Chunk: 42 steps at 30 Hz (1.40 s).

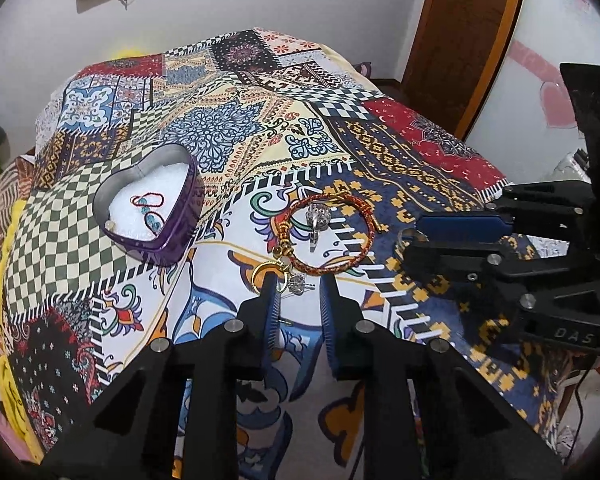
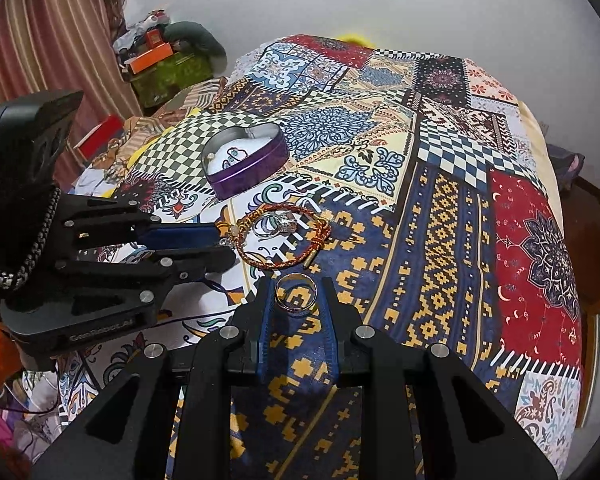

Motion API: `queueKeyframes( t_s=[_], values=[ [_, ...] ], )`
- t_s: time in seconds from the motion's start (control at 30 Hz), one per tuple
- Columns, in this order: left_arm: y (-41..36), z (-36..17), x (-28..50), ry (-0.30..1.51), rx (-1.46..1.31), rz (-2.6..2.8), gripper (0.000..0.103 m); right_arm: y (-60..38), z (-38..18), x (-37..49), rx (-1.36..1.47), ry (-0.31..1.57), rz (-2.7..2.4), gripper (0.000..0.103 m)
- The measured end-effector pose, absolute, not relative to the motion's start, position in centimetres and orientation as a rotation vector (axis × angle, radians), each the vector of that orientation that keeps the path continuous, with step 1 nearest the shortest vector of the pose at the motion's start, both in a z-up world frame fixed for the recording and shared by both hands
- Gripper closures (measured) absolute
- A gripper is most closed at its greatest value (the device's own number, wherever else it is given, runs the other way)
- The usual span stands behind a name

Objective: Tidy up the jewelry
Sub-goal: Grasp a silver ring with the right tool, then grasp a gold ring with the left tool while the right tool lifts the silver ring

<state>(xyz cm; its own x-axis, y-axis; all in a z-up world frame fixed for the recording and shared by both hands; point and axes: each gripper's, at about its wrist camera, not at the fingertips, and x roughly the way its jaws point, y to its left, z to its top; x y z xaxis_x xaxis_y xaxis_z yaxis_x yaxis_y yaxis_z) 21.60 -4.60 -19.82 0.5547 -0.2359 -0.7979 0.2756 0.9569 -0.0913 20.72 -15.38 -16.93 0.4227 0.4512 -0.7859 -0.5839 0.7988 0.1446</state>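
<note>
A: What does the right wrist view give you that the left one doesn't?

B: The plain metal ring (image 2: 295,293) lies flat on the patterned cloth (image 2: 440,240), between the parted fingers of the right gripper (image 2: 296,300); whether the pads touch it, I cannot tell. In the left wrist view that ring is nearly hidden behind the right gripper (image 1: 410,236), which comes in from the right.

A: And the left wrist view?

B: It shows the left gripper (image 1: 298,300) with its jaws apart and nothing between them. Its left fingertip sits just near of a gold hoop (image 1: 265,276) and a sparkly stud earring (image 1: 298,282). From the right wrist camera, the left gripper (image 2: 224,246) covers most of those.

A: The rest of the jewelry?

B: A red braided bracelet (image 1: 332,236) lies just beyond the left gripper, with a silver stone ring (image 1: 318,218) inside its loop. Far left stands the purple heart-shaped tin (image 1: 150,210), open, white-lined, holding a red-corded piece with blue beads (image 1: 150,208).

A: The room?

B: The cloth drapes a bed-like surface against a white wall (image 2: 440,4). A wooden door (image 1: 464,36) stands far right, striped curtains (image 2: 56,28) and cluttered boxes (image 2: 156,56) far left.
</note>
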Motion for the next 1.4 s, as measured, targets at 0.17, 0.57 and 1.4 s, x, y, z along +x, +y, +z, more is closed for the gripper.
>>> queueKeyframes(
  t_s=[0.17, 0.57, 1.4],
  values=[
    [-4.8, -20.0, 21.9, 0.927, 0.063, -0.282, 0.098, -15.7, -16.9, 20.6, -0.145, 0.934, 0.652, 0.083],
    [-4.5, -18.4, 20.2, 0.893, 0.068, -0.278, 0.103, -16.0, -16.1, 20.4, -0.132, 0.919, 0.648, 0.083],
    [-3.5, -20.1, 22.5, 0.945, 0.121, -0.254, 0.067, -15.1, -16.8, 20.8, -0.105, 0.947, 0.693, 0.083]
  ],
)
